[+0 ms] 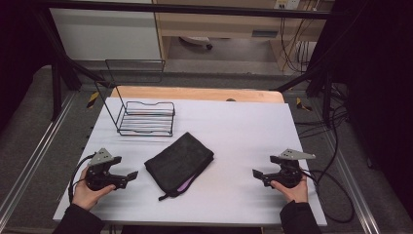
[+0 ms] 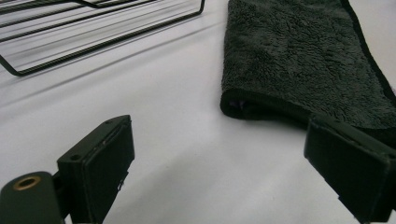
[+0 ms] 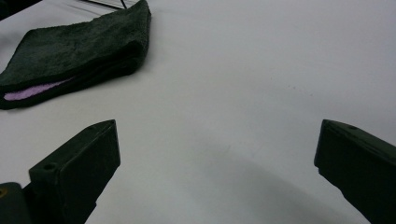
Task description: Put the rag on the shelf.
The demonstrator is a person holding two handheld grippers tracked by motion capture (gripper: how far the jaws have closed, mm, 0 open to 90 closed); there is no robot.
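I see a white table [image 1: 243, 122] under dim light. On my left, the left gripper [image 1: 127, 176] rests with jaws spread, empty. Behind it stands a wire rack [image 1: 146, 118]. The folded dark towel [image 1: 179, 163] lies mid-table between both tools. The right gripper [image 1: 256, 174] gapes wide, holding nothing.

One folded dark towel [image 1: 179, 165], one black wire rack [image 1: 146, 118], two hand-held grippers, left [image 1: 127, 176], right [image 1: 258, 175]

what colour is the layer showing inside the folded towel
Light purple, inside the dark folded towel; clearest in the right gripper view.
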